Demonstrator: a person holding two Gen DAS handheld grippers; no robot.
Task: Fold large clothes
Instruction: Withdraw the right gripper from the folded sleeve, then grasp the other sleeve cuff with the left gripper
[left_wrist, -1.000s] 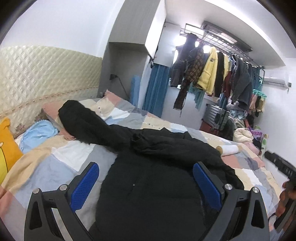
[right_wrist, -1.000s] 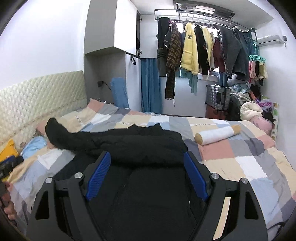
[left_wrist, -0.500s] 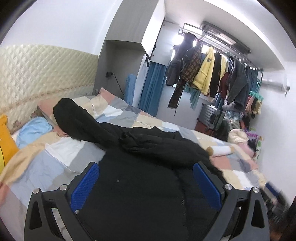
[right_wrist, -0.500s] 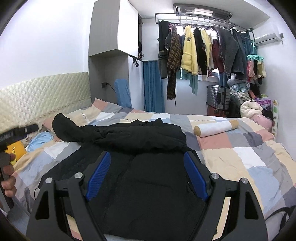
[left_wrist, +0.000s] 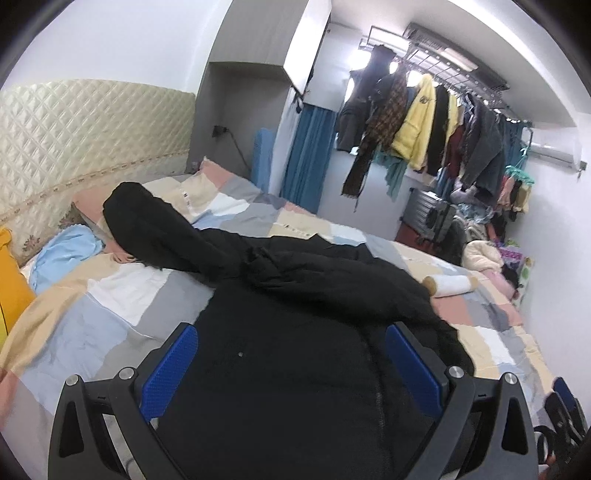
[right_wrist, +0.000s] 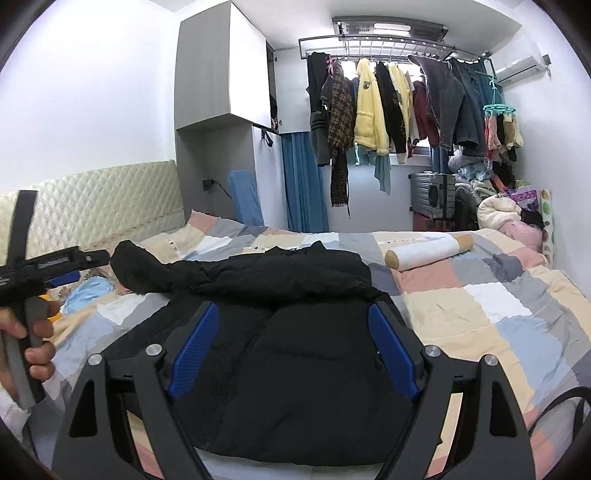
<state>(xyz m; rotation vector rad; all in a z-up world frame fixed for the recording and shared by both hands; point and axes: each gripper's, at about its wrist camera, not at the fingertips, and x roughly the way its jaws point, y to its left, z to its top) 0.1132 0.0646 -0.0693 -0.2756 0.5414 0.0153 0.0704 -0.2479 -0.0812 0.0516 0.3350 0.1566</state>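
A large black padded jacket (left_wrist: 295, 332) lies spread on the patchwork bed cover (left_wrist: 110, 306). One sleeve (left_wrist: 147, 221) stretches toward the headboard, the other is folded across the chest. The jacket also shows in the right wrist view (right_wrist: 295, 350). My left gripper (left_wrist: 291, 354) is open and empty, above the jacket's body. My right gripper (right_wrist: 293, 339) is open and empty, above the jacket's lower part. In the right wrist view the left gripper (right_wrist: 55, 266) shows at the left edge, held in a hand.
A white roll (right_wrist: 428, 253) lies on the bed to the right of the jacket. A light blue cloth (left_wrist: 62, 251) and a yellow cushion (left_wrist: 11, 284) lie by the quilted headboard (left_wrist: 74, 140). Clothes hang on a rack (right_wrist: 388, 110) at the far wall.
Both grippers have pulled back and up from the jacket, so more of the bed shows. The jacket has not moved. Both grippers stay open.
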